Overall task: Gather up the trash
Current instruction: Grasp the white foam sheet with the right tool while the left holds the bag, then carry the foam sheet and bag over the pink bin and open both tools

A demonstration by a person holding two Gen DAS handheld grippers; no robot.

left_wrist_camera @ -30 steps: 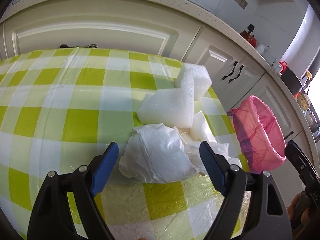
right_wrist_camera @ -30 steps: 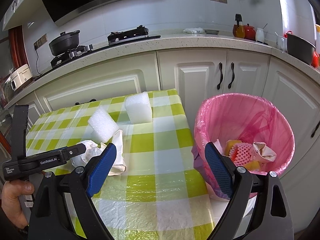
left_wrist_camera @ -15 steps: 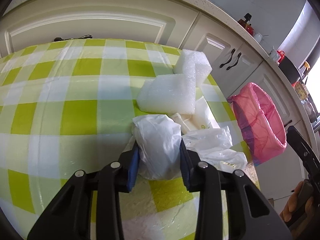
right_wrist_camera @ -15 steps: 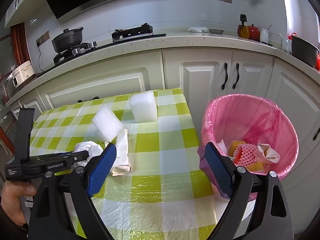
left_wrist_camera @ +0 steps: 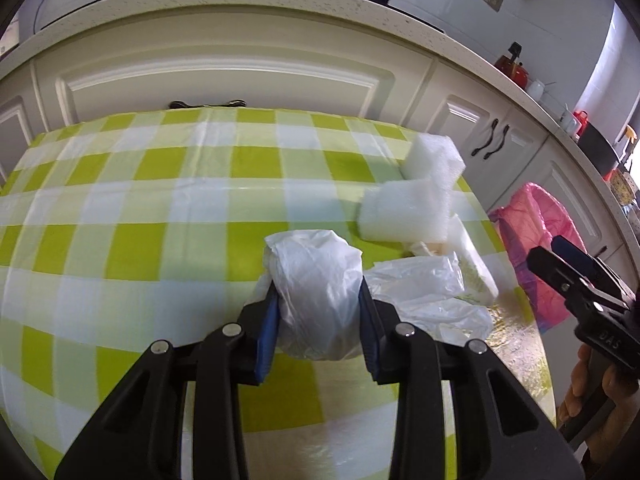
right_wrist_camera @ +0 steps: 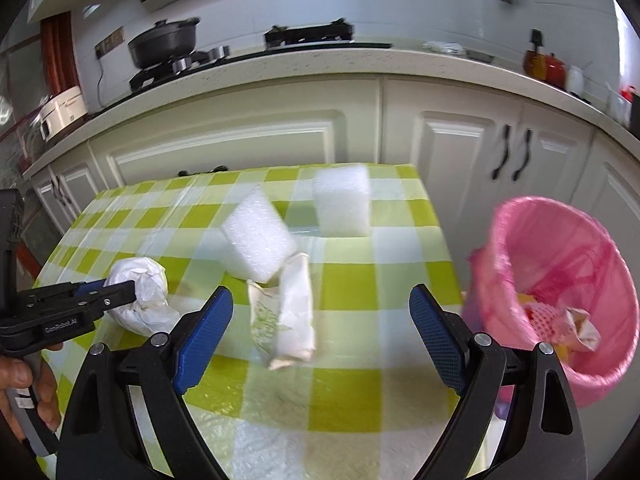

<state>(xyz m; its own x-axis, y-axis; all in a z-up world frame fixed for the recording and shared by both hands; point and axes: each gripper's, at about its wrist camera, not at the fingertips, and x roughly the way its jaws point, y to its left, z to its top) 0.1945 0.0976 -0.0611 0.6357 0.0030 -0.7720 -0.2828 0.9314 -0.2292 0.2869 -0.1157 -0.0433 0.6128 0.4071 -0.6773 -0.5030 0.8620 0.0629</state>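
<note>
The left gripper [left_wrist_camera: 319, 312] has its jaws pinching the white plastic bag [left_wrist_camera: 316, 292]. The right gripper [right_wrist_camera: 320, 332] has jaws spread wide, empty; only its view shows trash inside the pink bin [right_wrist_camera: 560, 248].

The left gripper [left_wrist_camera: 318, 316] has its jaws pressed in on a white bag [left_wrist_camera: 316, 292], the blue pads [left_wrist_camera: 267, 336] squeezing it from both sides. From the right wrist view the same gripper [right_wrist_camera: 120, 294] reaches in level from the left, a hand [right_wrist_camera: 24, 384] wrapped round its handle. The right gripper [right_wrist_camera: 322, 328] hangs above the table [right_wrist_camera: 352, 288] with jaws spread wide (nothing between them); its holding hand [left_wrist_camera: 592, 396] shows at the left view's right edge.
</note>
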